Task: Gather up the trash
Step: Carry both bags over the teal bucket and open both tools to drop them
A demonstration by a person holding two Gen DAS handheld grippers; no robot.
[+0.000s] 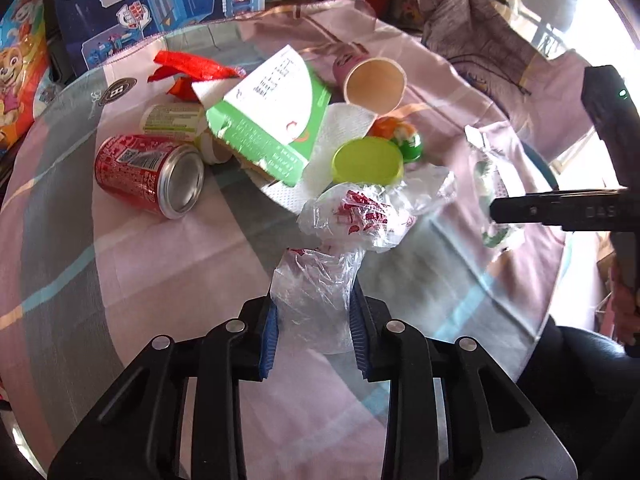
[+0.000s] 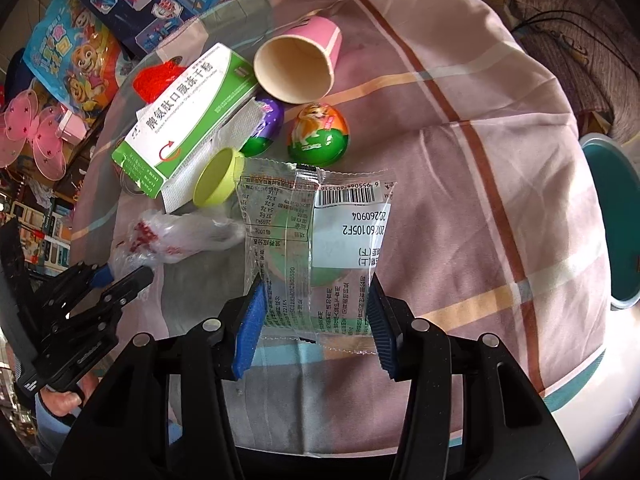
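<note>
My left gripper (image 1: pixel 314 308) is shut on a crumpled clear plastic bag with red print (image 1: pixel 320 280), whose far end still lies on the tablecloth. From the right wrist view, that gripper (image 2: pixel 120 280) and the bag (image 2: pixel 172 236) appear at the left. My right gripper (image 2: pixel 316 304) is shut on a clear snack wrapper with a barcode (image 2: pixel 320 240), its blue pads pressing both side edges. In the left wrist view the right gripper (image 1: pixel 496 212) reaches in from the right with the wrapper (image 1: pixel 486 168) hanging from it.
On the round table's checked cloth (image 1: pixel 120 280) lie a red can (image 1: pixel 148 172), a green-white box (image 1: pixel 268 120), a pink paper cup (image 1: pixel 374 84), a lime lid (image 1: pixel 368 160), a tissue and two toy eggs (image 2: pixel 318 134). A teal bin (image 2: pixel 608 220) stands beyond the right edge.
</note>
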